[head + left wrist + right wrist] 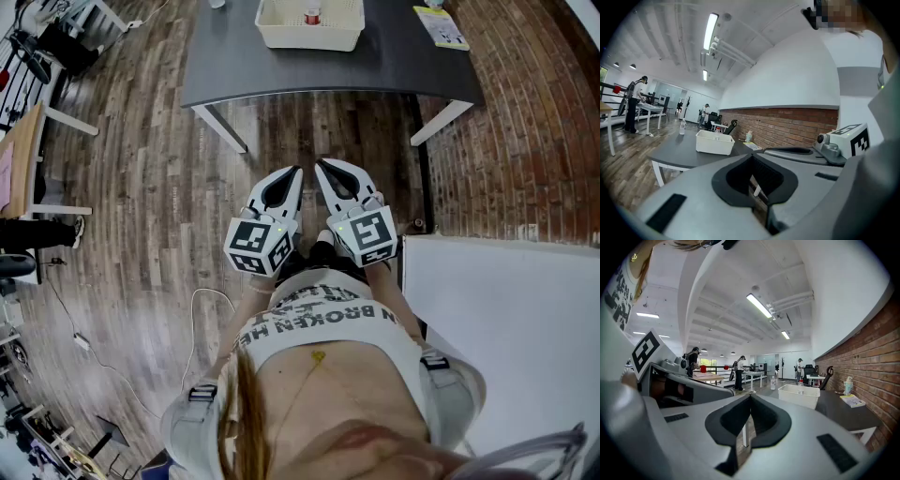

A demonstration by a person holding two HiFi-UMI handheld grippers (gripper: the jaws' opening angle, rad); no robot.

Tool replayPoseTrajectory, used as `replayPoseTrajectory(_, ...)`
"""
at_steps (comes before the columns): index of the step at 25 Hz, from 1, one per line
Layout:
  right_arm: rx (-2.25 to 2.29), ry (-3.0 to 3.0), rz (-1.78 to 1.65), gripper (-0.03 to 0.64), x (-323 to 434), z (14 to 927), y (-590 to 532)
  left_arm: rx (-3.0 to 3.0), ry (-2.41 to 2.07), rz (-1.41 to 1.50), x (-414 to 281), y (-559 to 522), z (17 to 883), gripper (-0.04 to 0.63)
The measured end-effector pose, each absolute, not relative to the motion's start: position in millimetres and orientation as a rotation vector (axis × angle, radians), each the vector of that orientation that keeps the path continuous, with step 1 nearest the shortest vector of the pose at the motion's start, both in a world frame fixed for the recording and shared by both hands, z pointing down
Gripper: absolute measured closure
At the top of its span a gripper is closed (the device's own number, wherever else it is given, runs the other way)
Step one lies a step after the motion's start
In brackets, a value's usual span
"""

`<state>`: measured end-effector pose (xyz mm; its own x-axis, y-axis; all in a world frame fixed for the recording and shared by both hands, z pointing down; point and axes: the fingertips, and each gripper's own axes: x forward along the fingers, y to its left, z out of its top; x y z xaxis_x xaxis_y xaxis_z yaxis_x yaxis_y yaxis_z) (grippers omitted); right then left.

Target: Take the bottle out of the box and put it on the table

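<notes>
A white box (309, 26) stands on the dark grey table (234, 66) at the far side, and the red cap of a bottle (312, 16) shows inside it. In the gripper views the box (715, 142) (802, 395) sits well ahead of the jaws. Both grippers are held side by side close to the person's body, over the wooden floor and short of the table. My left gripper (297, 171) is shut with nothing in it. My right gripper (319, 164) is also shut and empty. Their tips nearly touch each other.
A yellow booklet (441, 26) and a small bottle (848, 386) lie at the table's right end. A clear bottle (682, 126) stands at its left end. A white panel (506, 309) is at the right, and a brick wall (787, 126) lies behind the table. People work at desks far off.
</notes>
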<state>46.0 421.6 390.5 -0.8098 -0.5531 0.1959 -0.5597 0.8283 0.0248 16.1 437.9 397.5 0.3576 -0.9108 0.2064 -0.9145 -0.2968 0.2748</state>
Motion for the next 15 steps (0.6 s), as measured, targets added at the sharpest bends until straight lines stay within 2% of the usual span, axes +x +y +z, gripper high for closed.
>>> replayPoseTrajectory(15, 0.789, -2.872, 0.085, 0.607, 69, 406, 397, 2.25, -1.648, -0.004, 39, 419, 410, 0.591)
